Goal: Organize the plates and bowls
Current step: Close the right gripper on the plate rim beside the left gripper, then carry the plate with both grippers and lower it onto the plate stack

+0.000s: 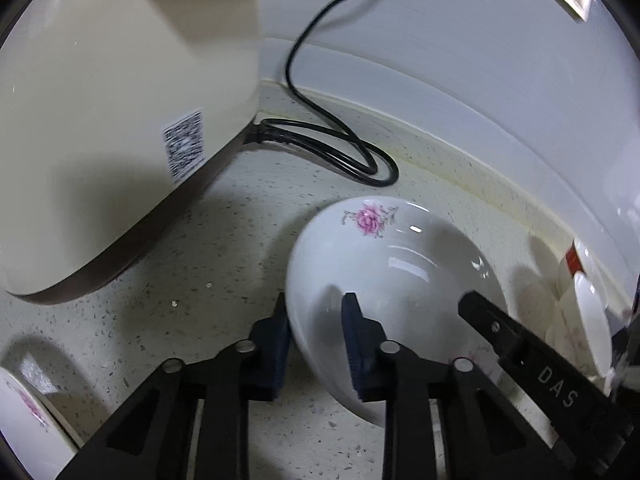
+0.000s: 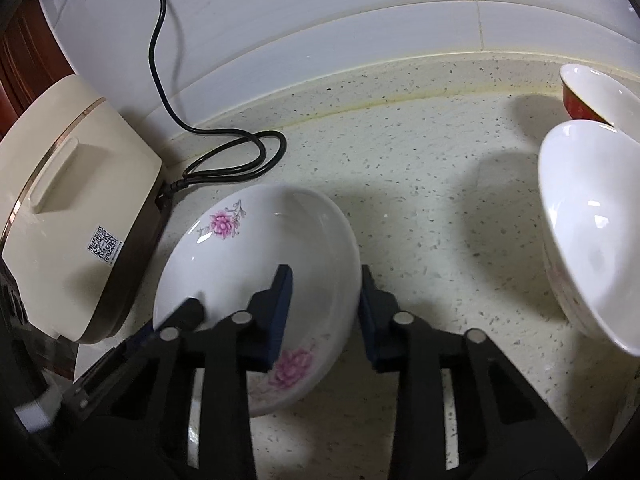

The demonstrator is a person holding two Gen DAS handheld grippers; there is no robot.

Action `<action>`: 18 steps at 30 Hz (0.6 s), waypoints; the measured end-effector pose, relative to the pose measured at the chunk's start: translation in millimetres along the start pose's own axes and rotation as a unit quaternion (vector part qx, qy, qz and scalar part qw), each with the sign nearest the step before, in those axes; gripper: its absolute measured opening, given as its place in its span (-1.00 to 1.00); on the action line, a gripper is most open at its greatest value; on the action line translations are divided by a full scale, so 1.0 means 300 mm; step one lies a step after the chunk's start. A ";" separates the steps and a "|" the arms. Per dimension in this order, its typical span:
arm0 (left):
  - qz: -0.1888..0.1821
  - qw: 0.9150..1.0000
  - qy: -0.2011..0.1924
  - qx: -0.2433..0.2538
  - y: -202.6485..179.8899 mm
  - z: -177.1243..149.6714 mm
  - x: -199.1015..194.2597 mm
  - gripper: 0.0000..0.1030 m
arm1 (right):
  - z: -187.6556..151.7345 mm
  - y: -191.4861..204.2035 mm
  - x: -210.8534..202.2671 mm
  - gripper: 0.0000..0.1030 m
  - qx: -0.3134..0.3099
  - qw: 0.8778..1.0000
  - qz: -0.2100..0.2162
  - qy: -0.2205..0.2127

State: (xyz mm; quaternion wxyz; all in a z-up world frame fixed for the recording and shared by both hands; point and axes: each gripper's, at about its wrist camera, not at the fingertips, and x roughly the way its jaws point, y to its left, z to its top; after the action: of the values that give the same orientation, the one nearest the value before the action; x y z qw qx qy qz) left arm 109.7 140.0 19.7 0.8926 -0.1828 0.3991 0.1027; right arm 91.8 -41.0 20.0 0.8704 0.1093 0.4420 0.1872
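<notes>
A white plate with pink flowers (image 1: 400,268) (image 2: 256,264) is tilted above the speckled counter. My left gripper (image 1: 316,344) straddles its left rim, one finger outside and one inside, with a gap showing. My right gripper (image 2: 324,312) straddles its right rim the same way; its finger (image 1: 492,328) shows in the left wrist view. Whether either pad presses the rim is unclear. A white bowl (image 2: 592,236) stands at the right, a red-sided bowl (image 2: 592,92) behind it. Another flowered plate's edge (image 1: 24,412) is at the lower left.
A cream rice cooker (image 1: 120,128) (image 2: 76,208) stands close on the left, its black cord (image 1: 332,148) (image 2: 236,156) looped on the counter (image 2: 420,184) by the tiled wall (image 2: 320,12). Bowls (image 1: 580,320) sit at the far right in the left wrist view.
</notes>
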 end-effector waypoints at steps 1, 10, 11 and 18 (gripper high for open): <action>0.000 1.000 0.000 -0.002 0.001 0.000 -0.002 -0.54 | 0.002 -0.003 -0.001 -0.46 -0.001 1.000 0.000 -0.001; -0.016 1.000 0.002 -0.018 0.019 -0.011 -0.034 -0.55 | -0.041 -0.007 -0.092 -0.59 -0.013 0.999 -0.003 -0.037; -0.019 1.000 0.003 -0.017 0.021 -0.019 -0.041 -0.55 | -0.044 -0.012 -0.096 -0.59 -0.011 0.999 -0.004 -0.038; -0.043 0.999 0.018 -0.013 0.029 -0.070 -0.081 -0.56 | -0.132 -0.057 -0.166 -0.60 0.012 1.000 0.009 -0.019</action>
State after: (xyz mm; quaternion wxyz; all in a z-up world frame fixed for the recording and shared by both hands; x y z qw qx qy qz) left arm 76.6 138.5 22.8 0.8866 -0.2133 0.4051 0.0663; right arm 36.8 -76.4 26.9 0.8754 0.1275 0.4271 0.1873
